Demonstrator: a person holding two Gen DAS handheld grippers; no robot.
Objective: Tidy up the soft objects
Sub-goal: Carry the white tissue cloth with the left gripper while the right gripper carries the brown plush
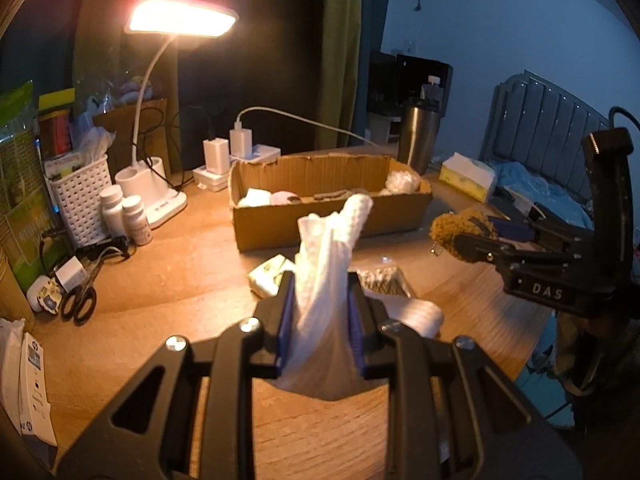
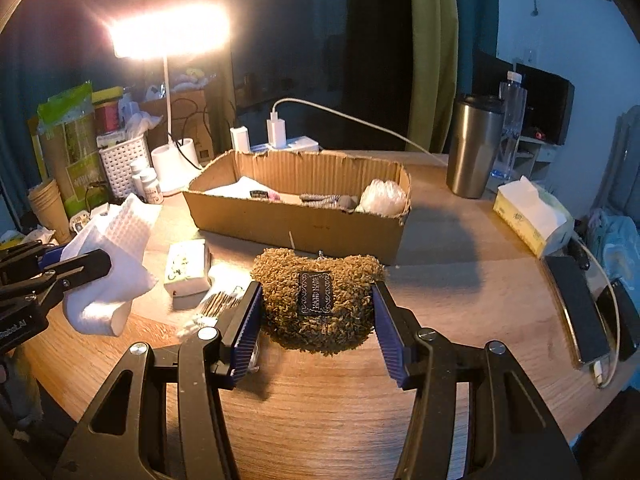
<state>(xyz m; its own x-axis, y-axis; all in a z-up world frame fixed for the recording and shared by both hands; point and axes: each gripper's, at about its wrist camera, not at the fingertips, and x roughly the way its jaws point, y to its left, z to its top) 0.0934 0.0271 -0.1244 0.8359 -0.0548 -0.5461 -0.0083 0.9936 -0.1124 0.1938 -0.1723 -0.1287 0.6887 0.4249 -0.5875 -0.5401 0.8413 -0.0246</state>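
Carry step, both tools loaded. My left gripper [image 1: 320,312] pinches a white waffle-weave cloth [image 1: 332,256]; my right gripper [image 2: 316,320] clamps a brown fuzzy pouch [image 2: 316,300] by its sides. Both items hang above the wooden desk [image 2: 460,280], just short of the cardboard box [image 2: 304,216]. Next, I judge, each must clear the box's near wall before release among the soft items inside. A lit desk lamp [image 1: 182,16] stands left of the box, a steel tumbler [image 2: 474,144] to its right; the room behind is dim.
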